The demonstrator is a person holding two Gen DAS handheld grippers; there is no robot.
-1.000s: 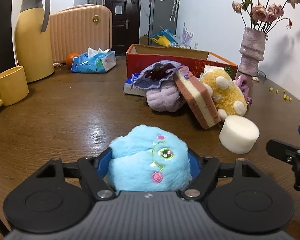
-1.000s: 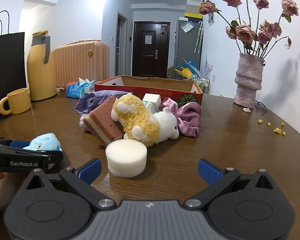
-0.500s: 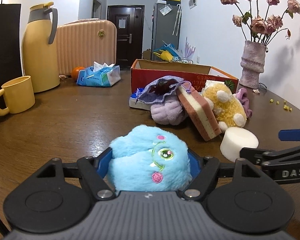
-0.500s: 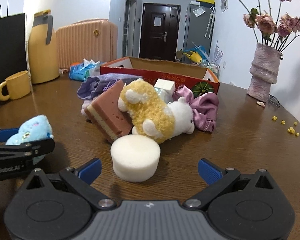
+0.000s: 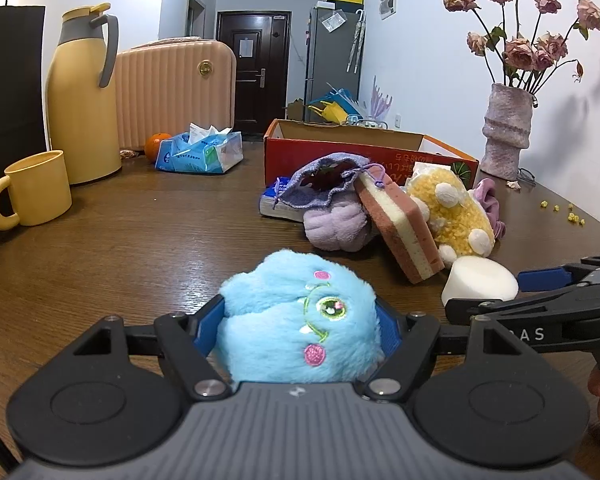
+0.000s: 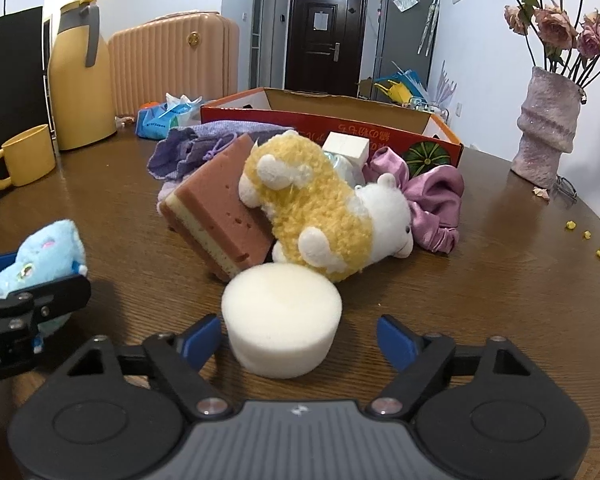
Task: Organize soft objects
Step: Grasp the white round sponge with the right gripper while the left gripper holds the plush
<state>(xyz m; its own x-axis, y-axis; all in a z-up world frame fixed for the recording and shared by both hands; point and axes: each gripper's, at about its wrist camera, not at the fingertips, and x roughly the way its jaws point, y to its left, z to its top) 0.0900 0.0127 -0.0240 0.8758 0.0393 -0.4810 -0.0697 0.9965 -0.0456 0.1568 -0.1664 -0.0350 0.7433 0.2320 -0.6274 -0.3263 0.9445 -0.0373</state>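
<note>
Nearest to me, my left gripper holds the blue plush toy firmly between its blue pads, partly open because the toy is thick. My right gripper is closing its jaws now around the white round sponge, which stands on the wooden table between the pads; the left pad is very near its side, but on the right I see a gap, so it is not yet gripped. To do this step well, I think I should first bring the gripper a little to the left so the sponge sits in the middle, then close slowly and stop when the foam only starts to give, because too much squeeze can make it pop out. Just behind the sponge lie the pink layered sponge and the yellow-white plush animal, the plush almost touching it, so I should lift straight up. Farther back are a purple satin scrunchie and a lilac pouch, and then the red cardboard box, which I judge to be the place for the soft things. About writing: the box shows upside-down characters I cannot read, and the grippers show only cut-off letters.
</note>
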